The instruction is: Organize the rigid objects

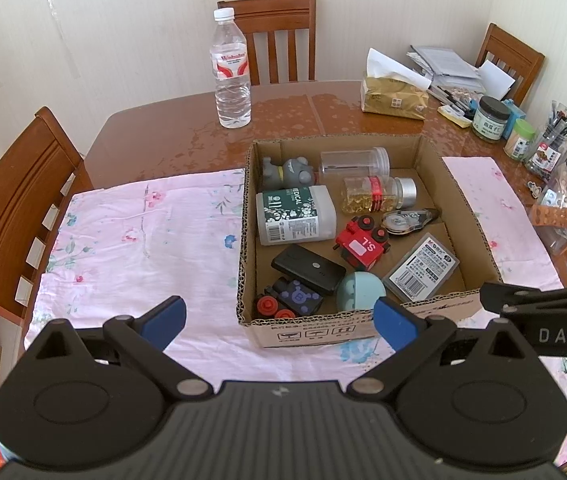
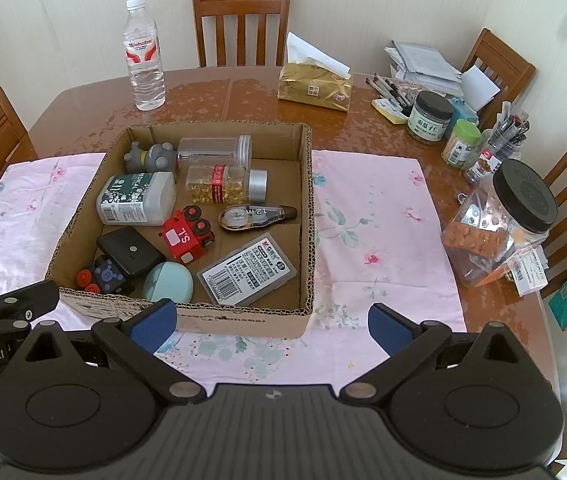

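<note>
A shallow cardboard box (image 1: 467, 204) (image 2: 310, 216) rests on a pink floral cloth (image 1: 135, 240) (image 2: 379, 216). Inside lie a grey toy (image 1: 287, 170), a clear jar (image 1: 353, 162), a capsule bottle (image 2: 225, 185), a white flat bottle (image 1: 295, 216) (image 2: 137, 199), a red toy train (image 1: 361, 244) (image 2: 185, 236), a correction tape (image 2: 255, 216), a black power bank (image 1: 307, 268), a dark toy car (image 1: 287, 300), a teal round case (image 2: 167, 282) and a grey plastic case (image 2: 247, 274). My left gripper (image 1: 279, 322) and right gripper (image 2: 271, 326) hang open above the box's near edge, holding nothing.
A water bottle (image 1: 232, 68) (image 2: 143, 54) stands on the bare wooden table behind the box. A gold tissue pack (image 2: 315, 86), papers, pens and jars (image 2: 429, 118) crowd the back right, with a big black-lidded jar (image 2: 499, 224) at the right edge. Wooden chairs (image 1: 23, 208) surround the table.
</note>
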Action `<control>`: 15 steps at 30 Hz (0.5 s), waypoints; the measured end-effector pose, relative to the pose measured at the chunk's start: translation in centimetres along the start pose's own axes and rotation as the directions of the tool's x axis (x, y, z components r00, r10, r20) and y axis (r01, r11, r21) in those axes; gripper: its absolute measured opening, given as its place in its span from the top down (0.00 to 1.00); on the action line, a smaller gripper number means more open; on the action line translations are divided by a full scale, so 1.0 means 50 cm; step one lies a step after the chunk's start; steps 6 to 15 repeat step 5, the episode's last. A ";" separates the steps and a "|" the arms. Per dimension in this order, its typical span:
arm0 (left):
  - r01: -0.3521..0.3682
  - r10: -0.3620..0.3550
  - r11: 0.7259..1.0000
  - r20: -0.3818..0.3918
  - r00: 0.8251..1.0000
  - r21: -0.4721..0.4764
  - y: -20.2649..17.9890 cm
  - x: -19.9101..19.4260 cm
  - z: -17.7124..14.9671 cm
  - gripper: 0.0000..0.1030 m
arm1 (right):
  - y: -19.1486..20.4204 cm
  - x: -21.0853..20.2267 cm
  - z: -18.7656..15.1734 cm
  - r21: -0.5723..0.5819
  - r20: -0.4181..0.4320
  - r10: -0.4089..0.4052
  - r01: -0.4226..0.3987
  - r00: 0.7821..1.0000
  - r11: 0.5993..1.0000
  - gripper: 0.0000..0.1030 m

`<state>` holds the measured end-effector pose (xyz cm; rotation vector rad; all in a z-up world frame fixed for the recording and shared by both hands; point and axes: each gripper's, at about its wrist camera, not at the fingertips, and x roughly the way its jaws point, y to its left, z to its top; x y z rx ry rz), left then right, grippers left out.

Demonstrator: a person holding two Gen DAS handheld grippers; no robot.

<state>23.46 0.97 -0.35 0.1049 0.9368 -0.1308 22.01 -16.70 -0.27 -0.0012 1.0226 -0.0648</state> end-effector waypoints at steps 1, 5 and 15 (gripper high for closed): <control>0.000 0.000 1.000 0.000 1.000 0.000 0.000 0.000 0.000 0.03 | 0.000 0.000 0.000 -0.001 0.000 -0.001 0.001 1.000 1.000 0.00; 0.000 0.000 1.000 0.000 1.000 0.001 0.000 0.000 0.000 0.03 | 0.000 0.000 0.000 -0.002 0.000 -0.001 0.001 1.000 1.000 0.00; 0.000 0.000 1.000 0.000 1.000 0.001 0.000 0.000 0.000 0.03 | 0.000 0.000 0.000 -0.002 0.000 -0.001 0.001 1.000 1.000 0.00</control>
